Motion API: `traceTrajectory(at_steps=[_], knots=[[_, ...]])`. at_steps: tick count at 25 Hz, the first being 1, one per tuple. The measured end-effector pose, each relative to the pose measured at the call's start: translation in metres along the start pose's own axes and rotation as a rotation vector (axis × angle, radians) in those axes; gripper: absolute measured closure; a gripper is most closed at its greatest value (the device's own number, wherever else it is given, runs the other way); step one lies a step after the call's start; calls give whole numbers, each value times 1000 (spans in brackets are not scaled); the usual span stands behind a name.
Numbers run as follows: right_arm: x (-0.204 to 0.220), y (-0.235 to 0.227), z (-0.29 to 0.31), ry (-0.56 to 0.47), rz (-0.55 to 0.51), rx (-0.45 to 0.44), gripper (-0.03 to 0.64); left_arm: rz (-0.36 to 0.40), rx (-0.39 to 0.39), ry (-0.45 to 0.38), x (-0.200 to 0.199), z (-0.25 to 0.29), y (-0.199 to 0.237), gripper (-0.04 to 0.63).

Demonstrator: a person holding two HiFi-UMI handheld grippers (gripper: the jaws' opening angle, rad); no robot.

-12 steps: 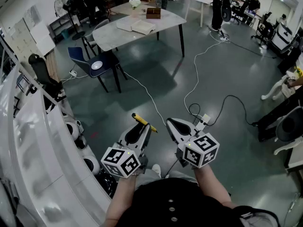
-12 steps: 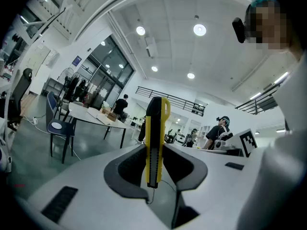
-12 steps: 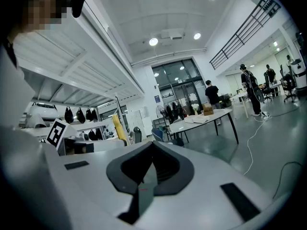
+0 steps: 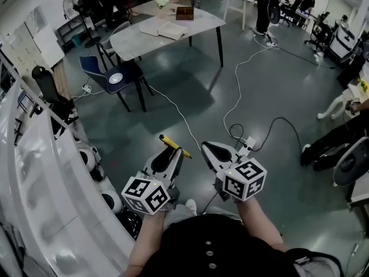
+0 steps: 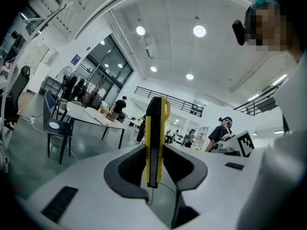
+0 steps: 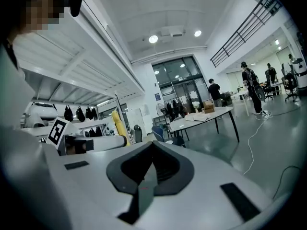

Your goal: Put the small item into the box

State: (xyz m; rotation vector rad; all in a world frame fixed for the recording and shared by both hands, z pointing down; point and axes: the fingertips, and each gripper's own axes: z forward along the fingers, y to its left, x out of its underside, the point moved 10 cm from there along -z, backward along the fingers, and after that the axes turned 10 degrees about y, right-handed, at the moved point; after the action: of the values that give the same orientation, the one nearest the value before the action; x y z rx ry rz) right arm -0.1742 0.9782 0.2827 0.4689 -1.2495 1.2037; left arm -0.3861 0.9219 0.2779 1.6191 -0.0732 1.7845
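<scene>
My left gripper (image 4: 173, 153) is shut on a yellow and black utility knife (image 4: 174, 145), which sticks out ahead of the jaws. In the left gripper view the knife (image 5: 155, 138) stands upright, clamped between the dark pads (image 5: 129, 164). My right gripper (image 4: 207, 149) is held beside it, jaws shut with nothing between them, as the right gripper view (image 6: 149, 166) also shows. Far ahead stands a white table (image 4: 193, 29) with a small brown box (image 4: 185, 13) and flat pale items on it. Both grippers hang over the grey floor, well short of the table.
A blue chair (image 4: 113, 77) stands left of the table. A white cable (image 4: 238, 79) and a black cable (image 4: 282, 120) run across the floor ahead and to the right. White curved shelving (image 4: 34, 172) lines my left side. People and desks fill the far right.
The room has slid slightly upward in the head view. Both grippers keep their pose, and the knife stays in the left one.
</scene>
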Motion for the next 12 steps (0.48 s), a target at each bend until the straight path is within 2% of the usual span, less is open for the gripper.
traceTrajectory(at_steps=[12], knots=[[-10, -7, 26, -69, 11, -23, 614, -5, 11, -25, -12, 7, 32, 469]])
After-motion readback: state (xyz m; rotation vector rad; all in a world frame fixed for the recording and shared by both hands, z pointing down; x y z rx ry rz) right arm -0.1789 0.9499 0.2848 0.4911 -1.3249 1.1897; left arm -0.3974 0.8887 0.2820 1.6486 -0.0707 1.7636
